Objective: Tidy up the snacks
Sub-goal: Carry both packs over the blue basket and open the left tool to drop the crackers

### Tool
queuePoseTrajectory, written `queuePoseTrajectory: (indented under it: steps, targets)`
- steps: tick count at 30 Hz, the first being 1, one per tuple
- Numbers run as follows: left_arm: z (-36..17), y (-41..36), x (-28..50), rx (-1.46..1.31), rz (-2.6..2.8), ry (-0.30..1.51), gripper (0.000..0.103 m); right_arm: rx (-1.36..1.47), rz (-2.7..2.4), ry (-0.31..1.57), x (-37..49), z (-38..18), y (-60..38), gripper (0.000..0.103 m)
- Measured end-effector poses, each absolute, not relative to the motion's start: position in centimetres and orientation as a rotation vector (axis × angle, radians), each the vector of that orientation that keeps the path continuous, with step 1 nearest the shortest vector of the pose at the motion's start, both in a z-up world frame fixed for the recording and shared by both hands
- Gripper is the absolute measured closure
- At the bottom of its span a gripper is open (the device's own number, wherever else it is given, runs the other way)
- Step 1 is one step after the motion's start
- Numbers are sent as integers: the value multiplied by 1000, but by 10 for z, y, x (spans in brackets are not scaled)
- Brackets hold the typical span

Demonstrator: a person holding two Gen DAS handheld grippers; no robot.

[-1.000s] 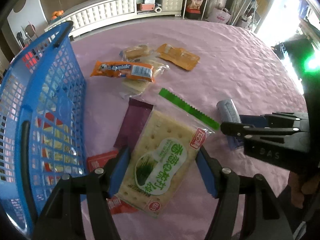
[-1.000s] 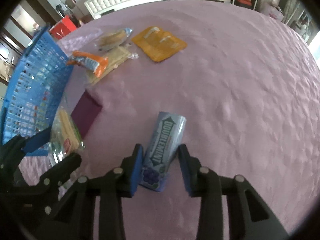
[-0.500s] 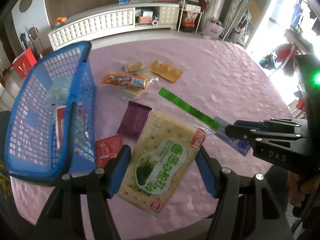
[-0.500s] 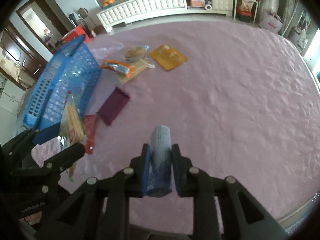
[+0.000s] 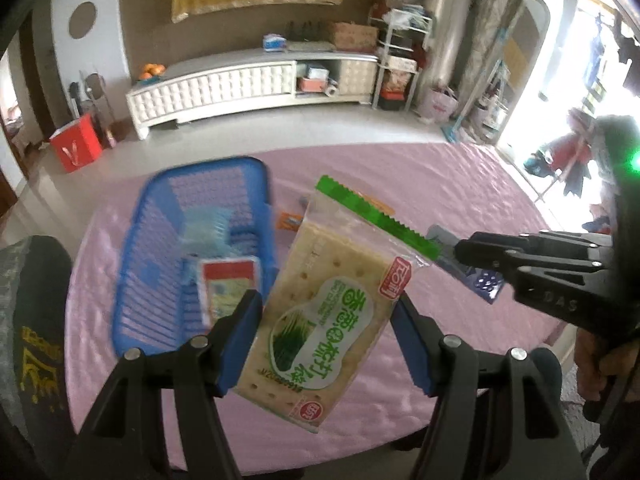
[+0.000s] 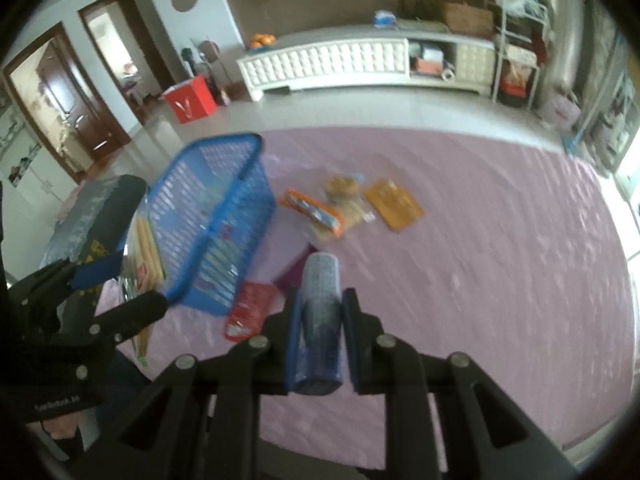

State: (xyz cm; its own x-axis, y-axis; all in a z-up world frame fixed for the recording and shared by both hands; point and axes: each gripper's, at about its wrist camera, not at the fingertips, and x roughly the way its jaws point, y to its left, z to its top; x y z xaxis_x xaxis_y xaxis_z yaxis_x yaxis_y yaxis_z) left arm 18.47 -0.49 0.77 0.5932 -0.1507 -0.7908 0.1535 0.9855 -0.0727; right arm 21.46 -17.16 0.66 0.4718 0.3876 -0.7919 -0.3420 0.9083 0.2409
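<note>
Here, a blue basket [image 6: 208, 216] is sitting on the pink tablecloth [image 6: 500, 240], with an orange packet [image 6: 394, 204], a wrapped bun [image 6: 340, 188], a purple pouch [image 6: 294, 272] and a red sachet [image 6: 248, 312] lying loose beside it. The left gripper [image 5: 326, 340] is pinching a cracker pack [image 5: 332, 312] aloft, its long axis running away toward the basket's far end. The right gripper [image 6: 320, 336], having just closed, is squeezing a gum pack [image 6: 320, 312] that is pointing forward above the cloth.

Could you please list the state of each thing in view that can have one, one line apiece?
Left claw: shut on the cracker pack, held in the air.
Cracker pack: sealed, lifted off the table.
Right claw: jaws have just been closing; shut on the gum pack.
Gum pack: gripped, lifted.
Blue basket: upright, partly filled.
Orange packet: lying flat on the table.
</note>
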Motion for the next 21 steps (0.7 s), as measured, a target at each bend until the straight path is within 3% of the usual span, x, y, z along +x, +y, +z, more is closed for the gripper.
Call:
queuePoseTrajectory:
  steps: [9, 21]
  targets:
    - [13, 66, 209, -17, -81, 946, 40, 9, 543, 954, 242, 30, -108, 80]
    - [-32, 112, 250, -100, -74, 1036, 40, -42, 642, 1019, 274, 14, -35, 80]
